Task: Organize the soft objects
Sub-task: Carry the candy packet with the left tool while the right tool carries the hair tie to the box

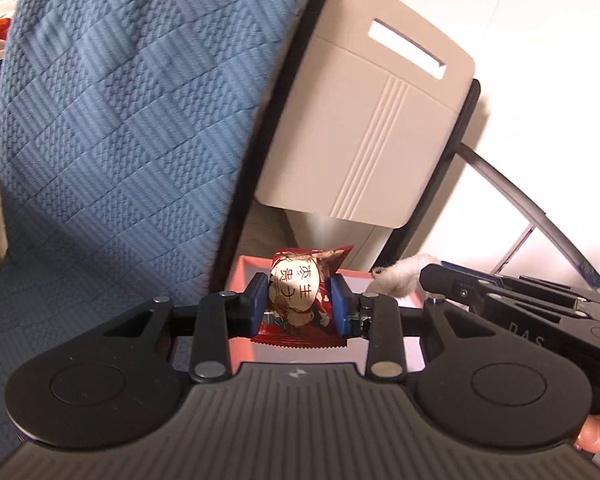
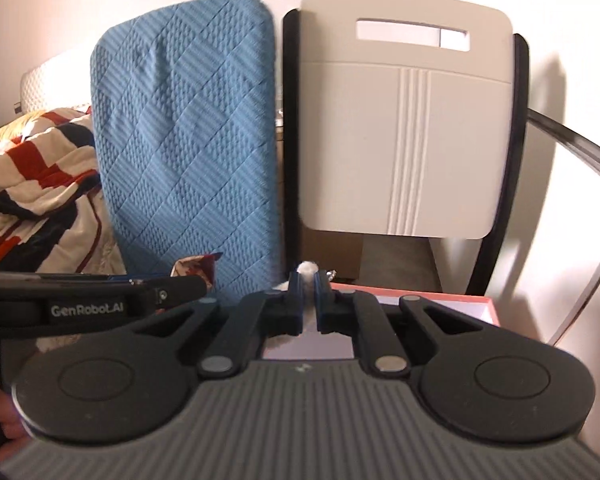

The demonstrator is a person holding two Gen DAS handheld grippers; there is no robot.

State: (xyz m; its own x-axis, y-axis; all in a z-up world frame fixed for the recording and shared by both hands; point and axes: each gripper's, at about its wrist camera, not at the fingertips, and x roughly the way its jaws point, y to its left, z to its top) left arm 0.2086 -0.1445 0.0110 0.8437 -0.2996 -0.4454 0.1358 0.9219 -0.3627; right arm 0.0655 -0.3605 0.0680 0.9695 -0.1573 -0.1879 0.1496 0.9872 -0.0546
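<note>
In the left wrist view my left gripper (image 1: 299, 300) is shut on a red and white snack packet (image 1: 296, 296) with red characters printed on it, held above a pink-rimmed box (image 1: 240, 276). The right gripper's black body (image 1: 520, 300) enters from the right with a white fluffy object (image 1: 396, 276) at its tip. In the right wrist view my right gripper (image 2: 308, 300) is shut on that white fluffy object (image 2: 307, 270), above the same pink-rimmed box (image 2: 460, 304). The left gripper (image 2: 100, 300) shows at left with the packet's end (image 2: 196, 266) past it.
A blue quilted cushion (image 2: 188, 140) stands upright on a blue seat, beside a beige chair back (image 2: 404, 120) with a slot handle and black frame. A striped red, white and navy blanket (image 2: 40, 184) lies at left. A white wall is behind.
</note>
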